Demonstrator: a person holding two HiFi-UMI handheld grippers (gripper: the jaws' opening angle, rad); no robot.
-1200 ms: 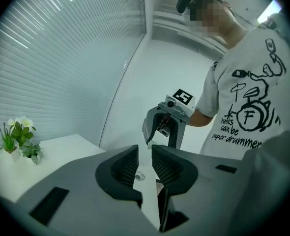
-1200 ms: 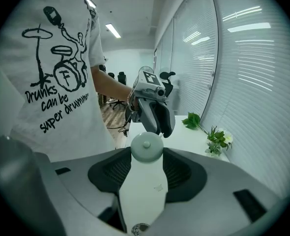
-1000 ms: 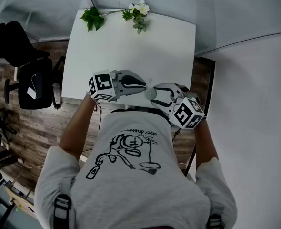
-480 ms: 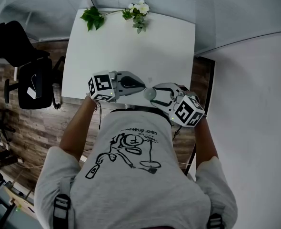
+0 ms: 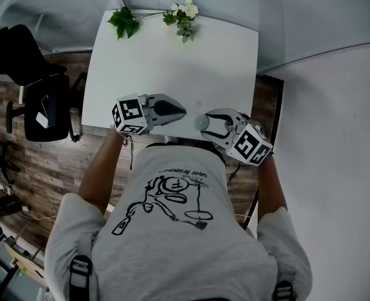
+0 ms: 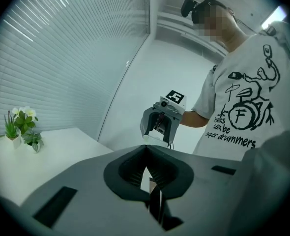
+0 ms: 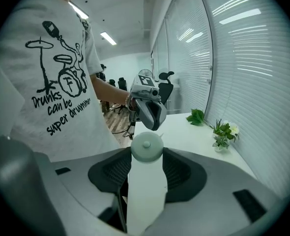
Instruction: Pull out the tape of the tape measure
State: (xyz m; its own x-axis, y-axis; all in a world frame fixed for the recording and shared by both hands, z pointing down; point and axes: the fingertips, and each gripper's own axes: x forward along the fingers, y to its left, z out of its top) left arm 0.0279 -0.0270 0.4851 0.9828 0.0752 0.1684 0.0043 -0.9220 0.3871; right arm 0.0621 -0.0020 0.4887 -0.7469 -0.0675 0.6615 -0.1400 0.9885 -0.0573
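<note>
A round, pale tape measure (image 5: 200,123) sits between the jaws of my right gripper (image 5: 206,123), which is shut on it above the white table's (image 5: 172,61) near edge. In the right gripper view its disc (image 7: 146,147) stands up between the pads, the white body running down toward the camera. My left gripper (image 5: 183,111) points at it from the left, a short gap away, jaws shut. In the left gripper view a thin white strip (image 6: 145,181), apparently the tape's end, shows between the closed pads, and the right gripper (image 6: 159,124) faces me with the measure.
A leafy sprig (image 5: 121,22) and a small pot of white flowers (image 5: 182,17) stand at the table's far edge. A black office chair (image 5: 34,86) stands on the wood floor to the left. A white wall runs along the right. The person's torso is just below both grippers.
The two grippers have drawn apart: the left one has shifted left, the right one slightly right and down, widening the gap between the left jaw tips and the tape measure.
</note>
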